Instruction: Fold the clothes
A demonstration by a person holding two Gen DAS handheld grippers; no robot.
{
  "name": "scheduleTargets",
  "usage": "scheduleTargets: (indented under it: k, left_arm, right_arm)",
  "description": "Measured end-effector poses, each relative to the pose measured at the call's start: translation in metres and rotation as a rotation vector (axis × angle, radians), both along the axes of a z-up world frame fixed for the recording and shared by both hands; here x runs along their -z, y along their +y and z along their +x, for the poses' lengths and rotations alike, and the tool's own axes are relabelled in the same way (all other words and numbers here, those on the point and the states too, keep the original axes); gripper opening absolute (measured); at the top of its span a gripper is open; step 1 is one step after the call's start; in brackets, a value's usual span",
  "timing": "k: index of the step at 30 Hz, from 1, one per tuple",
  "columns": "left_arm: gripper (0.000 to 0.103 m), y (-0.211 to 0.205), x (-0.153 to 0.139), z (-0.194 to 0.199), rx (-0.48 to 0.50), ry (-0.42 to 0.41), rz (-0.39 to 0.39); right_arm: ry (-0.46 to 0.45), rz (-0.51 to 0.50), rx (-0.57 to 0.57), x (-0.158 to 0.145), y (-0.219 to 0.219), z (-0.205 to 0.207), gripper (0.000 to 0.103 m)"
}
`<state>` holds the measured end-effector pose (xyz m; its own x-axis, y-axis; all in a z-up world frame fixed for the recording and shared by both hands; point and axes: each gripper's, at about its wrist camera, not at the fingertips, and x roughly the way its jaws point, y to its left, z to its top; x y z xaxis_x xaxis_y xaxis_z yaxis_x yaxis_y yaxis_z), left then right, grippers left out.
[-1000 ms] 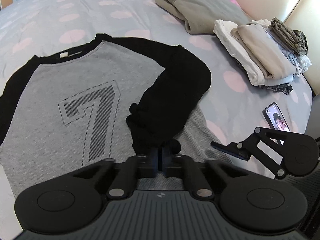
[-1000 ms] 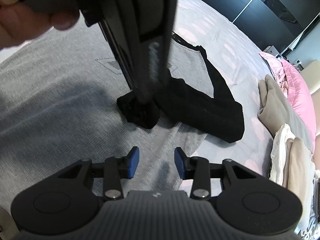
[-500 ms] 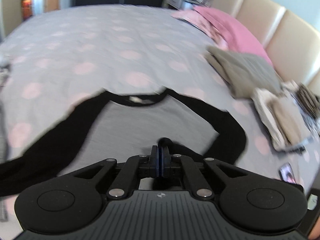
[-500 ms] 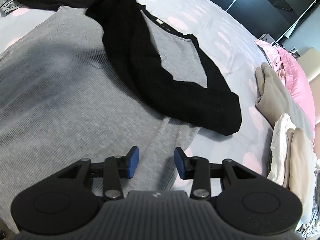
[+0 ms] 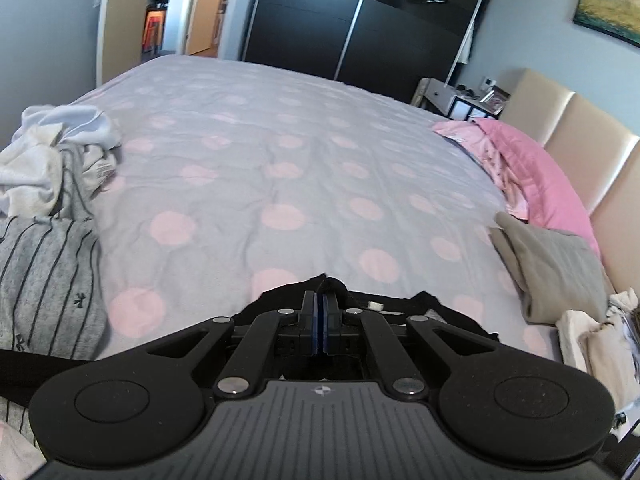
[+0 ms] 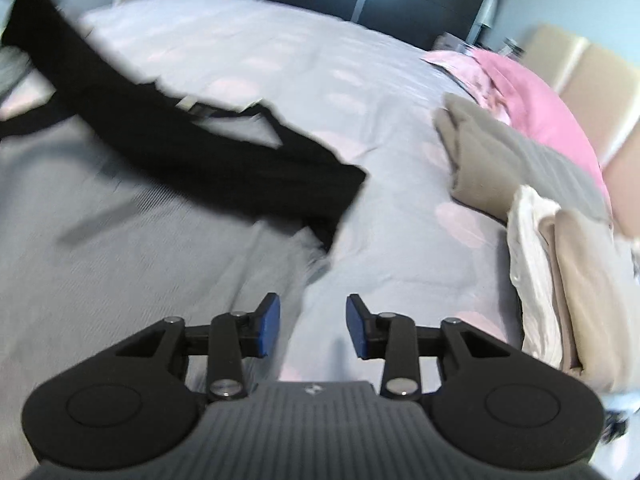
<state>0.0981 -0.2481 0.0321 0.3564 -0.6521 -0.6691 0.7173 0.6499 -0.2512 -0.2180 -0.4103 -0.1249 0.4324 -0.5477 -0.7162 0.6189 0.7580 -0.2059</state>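
Note:
A grey shirt (image 6: 132, 256) with black sleeves lies on the bed. My left gripper (image 5: 320, 322) is shut on the cuff of its black sleeve (image 5: 334, 284) and holds it up above the shirt's collar. In the right wrist view that black sleeve (image 6: 192, 148) stretches taut from the shirt's right shoulder up to the top left. My right gripper (image 6: 312, 326) is open and holds nothing; it hovers over the shirt's right side edge, low on the body.
A pile of unfolded clothes (image 5: 44, 216) lies at the left of the polka-dot bedspread (image 5: 280, 168). Folded clothes (image 6: 560, 264) and a grey folded piece (image 5: 556, 264) sit at the right, by a pink pillow (image 5: 536, 176) and the headboard.
My left gripper has lifted the sleeve cuff up and across toward the collar and far left, drawing the sleeve taut. My right gripper stayed open and shifted a little to the right.

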Motion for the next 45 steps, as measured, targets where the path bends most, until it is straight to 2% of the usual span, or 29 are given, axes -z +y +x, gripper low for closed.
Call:
scheduleTargets:
  k: [5, 8, 13, 15, 17, 19, 22, 27, 32, 33, 35, 40, 45]
  left_arm:
    - [0.001, 0.001, 0.008, 0.011, -0.010, 0.005, 0.021]
    - [0.001, 0.000, 0.014, 0.017, -0.015, 0.014, 0.036]
    - [0.001, 0.003, 0.022, 0.022, -0.022, 0.030, 0.048]
    - [0.001, 0.004, 0.023, 0.025, -0.026, 0.029, 0.042]
    - [0.001, 0.007, 0.021, 0.028, -0.049, 0.012, 0.023]
    - [0.000, 0.011, 0.019, 0.035, -0.096, -0.010, 0.027]
    - [0.000, 0.007, 0.035, 0.054, -0.147, 0.023, 0.101]
    - [0.000, -0.005, 0.080, 0.064, -0.131, 0.077, 0.221]
    - [0.001, -0.005, 0.094, 0.061, -0.118, 0.116, 0.300]
    - [0.001, -0.004, 0.092, 0.061, -0.118, 0.119, 0.293]
    - [0.001, -0.003, 0.088, 0.062, -0.116, 0.126, 0.278]
    - [0.001, -0.004, 0.084, 0.065, -0.108, 0.130, 0.266]
    - [0.001, -0.006, 0.088, 0.068, -0.100, 0.144, 0.269]
  right_arm:
    - [-0.113, 0.098, 0.089, -0.006, -0.029, 0.004, 0.035]
    - [-0.129, 0.146, 0.103, -0.005, -0.043, 0.012, 0.035]
    - [-0.103, 0.209, 0.100, 0.007, -0.055, 0.026, 0.033]
    - [-0.102, 0.222, 0.115, 0.010, -0.060, 0.027, 0.016]
    - [-0.113, 0.235, 0.127, 0.010, -0.064, 0.026, 0.011]
    - [-0.103, 0.204, 0.117, 0.005, -0.062, 0.024, 0.010]
    - [-0.025, 0.145, 0.112, 0.009, -0.061, 0.024, 0.009]
    - [0.050, 0.134, 0.097, 0.016, -0.062, 0.025, 0.009]
    - [0.085, 0.185, 0.061, 0.005, -0.067, 0.028, 0.010]
    - [0.067, 0.198, 0.062, -0.001, -0.069, 0.027, 0.011]
    - [0.011, 0.237, 0.078, -0.017, -0.076, 0.024, 0.027]
    - [-0.088, 0.268, 0.148, -0.042, -0.107, 0.030, 0.027]
    - [-0.149, 0.365, 0.230, -0.030, -0.149, 0.046, 0.027]
